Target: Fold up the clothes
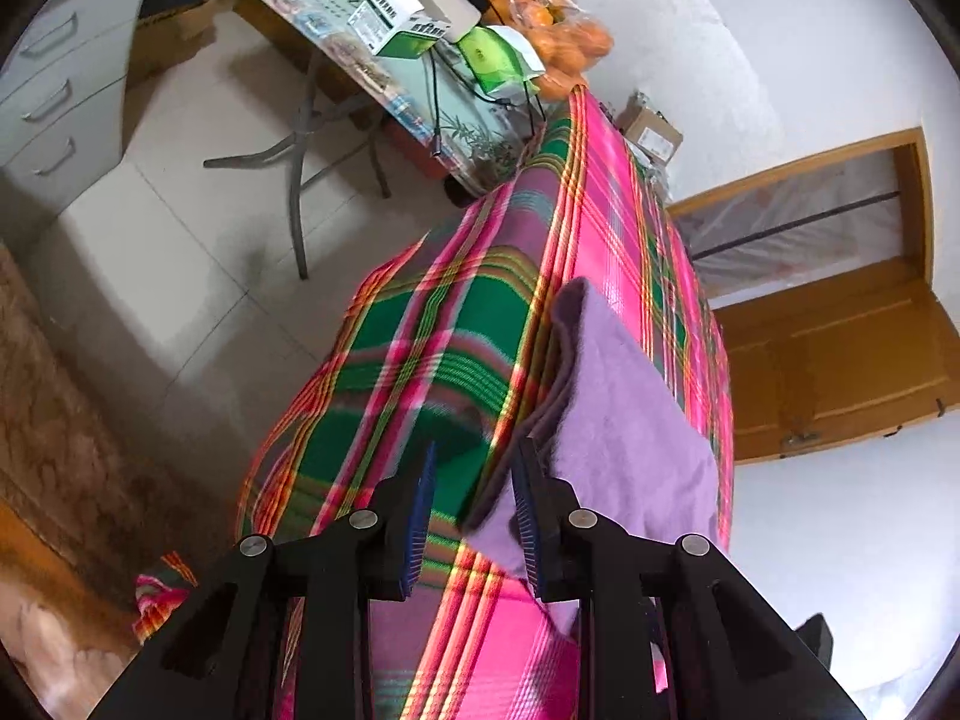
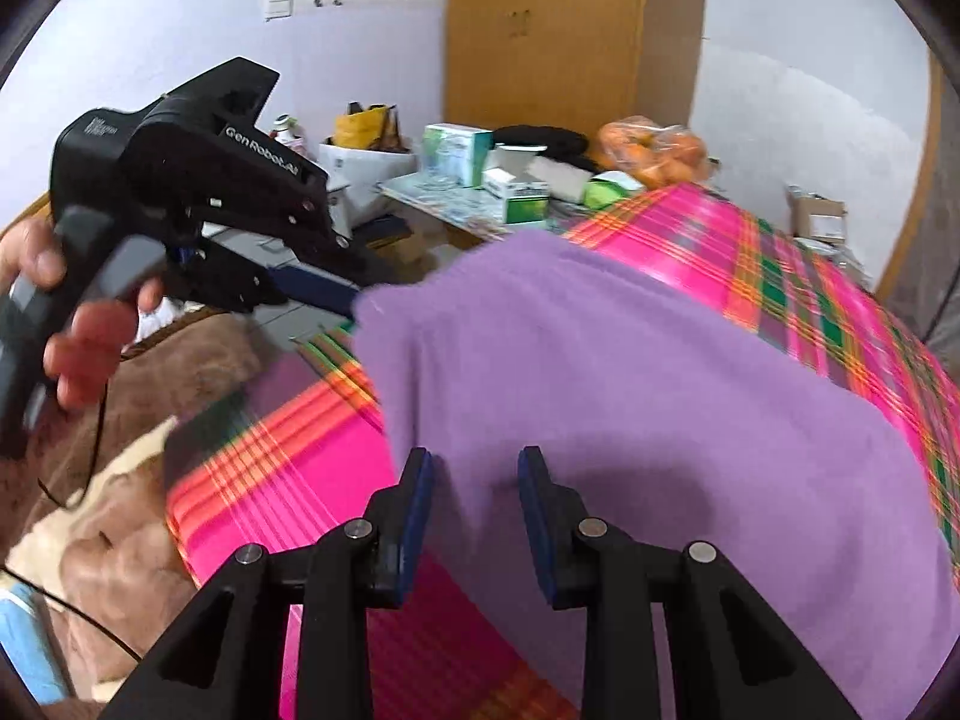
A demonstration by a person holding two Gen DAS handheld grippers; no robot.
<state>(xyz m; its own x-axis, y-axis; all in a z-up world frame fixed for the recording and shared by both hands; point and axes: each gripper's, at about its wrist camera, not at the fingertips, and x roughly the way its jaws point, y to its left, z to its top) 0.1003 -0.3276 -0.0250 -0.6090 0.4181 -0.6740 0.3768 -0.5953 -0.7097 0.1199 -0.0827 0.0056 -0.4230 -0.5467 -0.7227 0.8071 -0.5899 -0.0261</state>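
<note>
Purple cloth [image 2: 630,396] lies folded on the plaid tabletop [image 2: 288,480], both tools, left [image 1: 474,516] and right [image 2: 477,516], open and empty; next, regrip an edge.

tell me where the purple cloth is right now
The purple cloth lies on the pink plaid sheet, ahead of the right gripper; the left gripper is at its far-left corner.

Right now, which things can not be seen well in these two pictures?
- Left wrist view: the near end of the purple cloth is hidden behind the left gripper.
- Right wrist view: the left gripper's tips are blurred where they meet the cloth, so a grip cannot be told.
- Both views: box labels are too small to read.
</note>
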